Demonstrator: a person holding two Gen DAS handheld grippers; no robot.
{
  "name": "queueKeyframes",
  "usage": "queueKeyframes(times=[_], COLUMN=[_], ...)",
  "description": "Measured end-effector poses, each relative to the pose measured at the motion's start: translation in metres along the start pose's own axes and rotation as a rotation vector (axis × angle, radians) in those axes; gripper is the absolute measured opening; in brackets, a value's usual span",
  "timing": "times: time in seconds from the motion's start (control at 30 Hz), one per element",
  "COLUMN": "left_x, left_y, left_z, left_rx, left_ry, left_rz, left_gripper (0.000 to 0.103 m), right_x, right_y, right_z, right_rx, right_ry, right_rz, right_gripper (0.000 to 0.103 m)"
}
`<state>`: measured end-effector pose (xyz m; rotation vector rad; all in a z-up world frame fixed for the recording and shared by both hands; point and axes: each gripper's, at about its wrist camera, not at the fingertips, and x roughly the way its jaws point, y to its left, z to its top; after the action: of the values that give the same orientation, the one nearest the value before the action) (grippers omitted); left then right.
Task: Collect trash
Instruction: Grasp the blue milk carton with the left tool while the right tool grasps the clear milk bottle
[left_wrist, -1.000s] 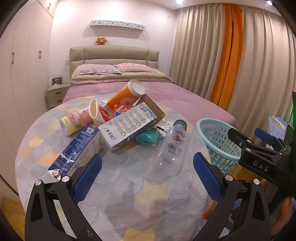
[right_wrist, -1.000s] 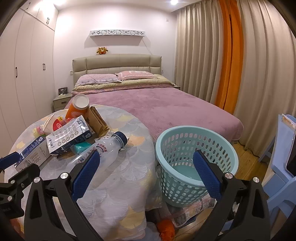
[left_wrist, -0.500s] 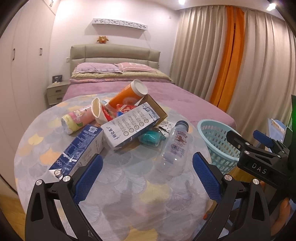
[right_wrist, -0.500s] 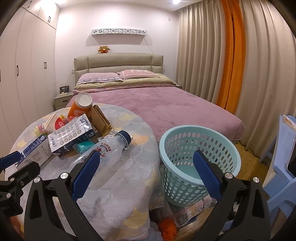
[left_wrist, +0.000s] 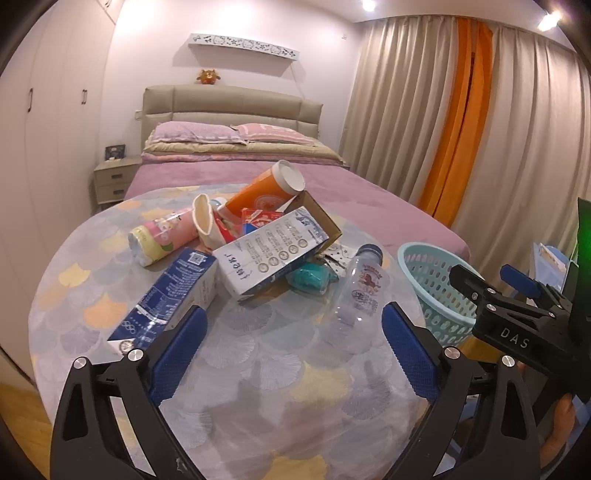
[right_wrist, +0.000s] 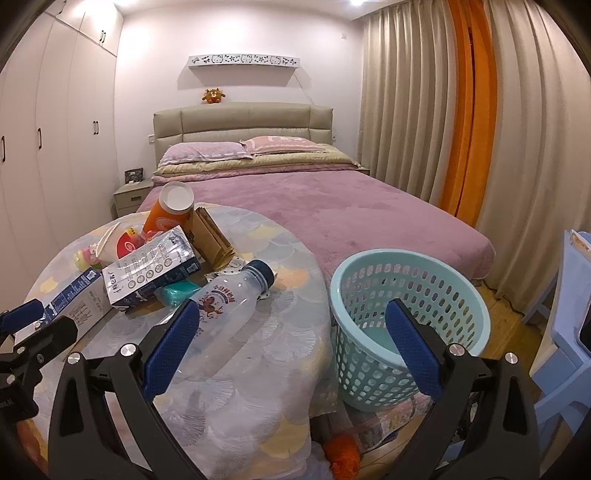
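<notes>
The bed (right_wrist: 332, 206) stands behind the round surface (left_wrist: 258, 350). The basket (right_wrist: 406, 314) sits just beside it. Trash lies piled on the surface: milk carton (left_wrist: 273, 258), clear bottle (right_wrist: 225, 314). Left claw (left_wrist: 291, 354) and right claw (right_wrist: 291, 350) are released, empty.

The left hand-held gripper (left_wrist: 291, 347) has a black angular frame, silver round screws and textured blue finger pads (left_wrist: 177, 350). The right hand-held gripper (right_wrist: 288, 343) is built alike; seen at 3 o'clock in the left view, it carries white "DAS" lettering, with bare skin beneath it.
</notes>
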<state>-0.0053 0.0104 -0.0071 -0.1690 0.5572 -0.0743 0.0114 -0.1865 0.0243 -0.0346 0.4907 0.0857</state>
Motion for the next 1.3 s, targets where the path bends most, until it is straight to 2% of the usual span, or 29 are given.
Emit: queueKeyframes(times=[0.07, 0.13, 0.3, 0.4, 0.5, 0.67, 0.77, 0.93, 1.2, 1.23, 1.3], left_x=[0.000, -0.001, 0.006, 0.015, 0.028, 0.047, 0.061, 0.074, 0.081, 0.082, 0.078], left_y=[0.007, 0.019, 0.050, 0.072, 0.088, 0.093, 0.097, 0.104, 0.102, 0.101, 0.102], left_z=[0.001, 0.002, 0.007, 0.013, 0.019, 0.022, 0.019, 0.015, 0.012, 0.012, 0.012], left_rx=[-0.013, -0.030, -0.063, -0.099, -0.109, -0.078, -0.075, -0.073, -0.027, -0.024, -0.035], left_ry=[0.003, 0.007, 0.048, 0.093, 0.142, 0.206, 0.264, 0.304, 0.324, 0.324, 0.317], left_rz=[0.007, 0.015, 0.037, 0.032, 0.052, 0.096, 0.118, 0.142, 0.163, 0.170, 0.162], left_gripper=[0.092, 0.092, 0.092, 0.092, 0.092, 0.092, 0.091, 0.074, 0.049, 0.046, 0.038], right_x=[0.002, 0.005, 0.016, 0.033, 0.056, 0.086, 0.101, 0.126, 0.140, 0.139, 0.138], right_y=[0.001, 0.002, 0.009, 0.011, 0.009, 0.024, 0.037, 0.049, 0.067, 0.066, 0.064], right_z=[0.001, 0.002, 0.003, 0.007, 0.009, 0.012, 0.014, 0.011, 0.008, 0.008, 0.008], right_rx=[0.004, 0.010, 0.023, 0.071, 0.147, 0.184, 0.183, 0.207, 0.146, 0.146, 0.144], right_ry=[0.009, 0.020, 0.062, 0.131, 0.220, 0.305, 0.352, 0.441, 0.492, 0.492, 0.496], right_rz=[0.016, 0.032, 0.051, 0.044, 0.114, 0.166, 0.168, 0.161, 0.135, 0.137, 0.148], right_gripper=[0.094, 0.088, 0.086, 0.086, 0.086, 0.086, 0.086, 0.086, 0.085, 0.078, 0.072])
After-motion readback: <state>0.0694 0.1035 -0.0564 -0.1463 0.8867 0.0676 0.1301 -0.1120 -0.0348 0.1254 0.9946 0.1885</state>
